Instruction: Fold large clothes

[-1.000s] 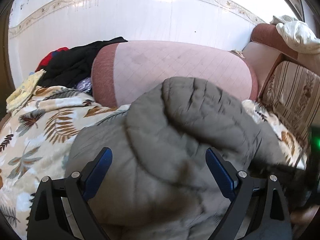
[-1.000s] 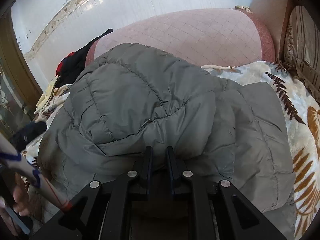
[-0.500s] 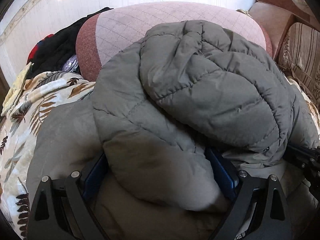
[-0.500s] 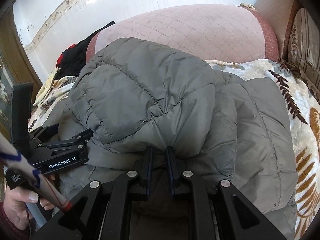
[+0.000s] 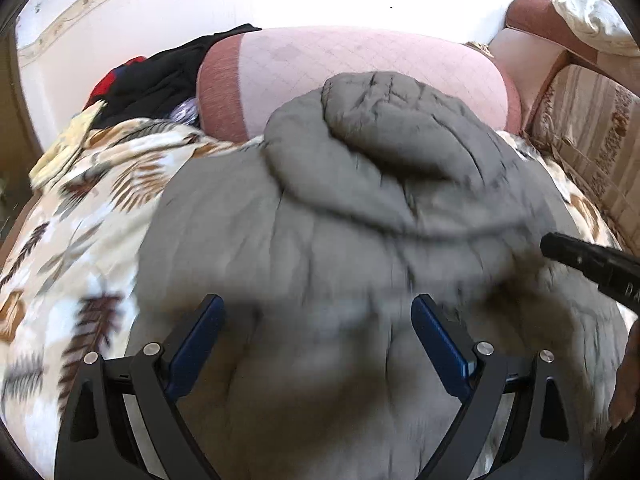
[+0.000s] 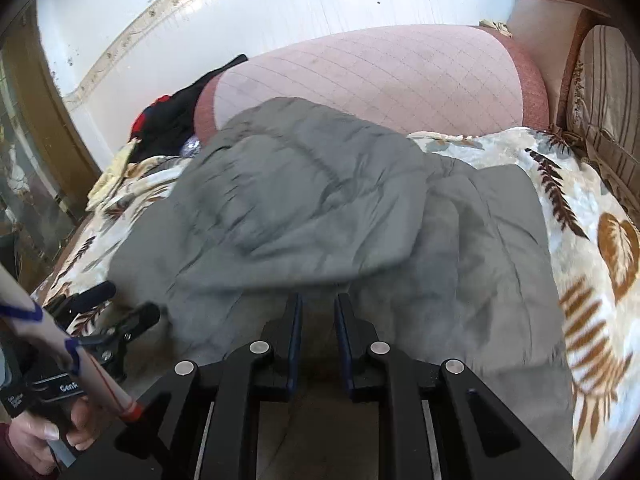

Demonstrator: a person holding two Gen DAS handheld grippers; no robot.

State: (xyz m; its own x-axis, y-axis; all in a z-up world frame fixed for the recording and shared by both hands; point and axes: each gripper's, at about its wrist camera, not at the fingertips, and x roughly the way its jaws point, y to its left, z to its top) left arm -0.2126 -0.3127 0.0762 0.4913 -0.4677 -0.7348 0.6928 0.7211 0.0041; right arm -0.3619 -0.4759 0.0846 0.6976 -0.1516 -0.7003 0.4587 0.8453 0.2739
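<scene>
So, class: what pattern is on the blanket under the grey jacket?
Brown leaves on cream blanket; clearest in the right wrist view.

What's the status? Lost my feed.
Left gripper open over jacket. Right gripper opening, no cloth seen between fingers. Jacket folded on blanket. Nothing in the way.

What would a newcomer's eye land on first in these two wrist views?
A puffy grey quilted jacket fills the middle of both views, lying on a leaf-patterned blanket. Behind it rises a big pink quilted cushion, with a heap of black and red clothes at its left.
</scene>
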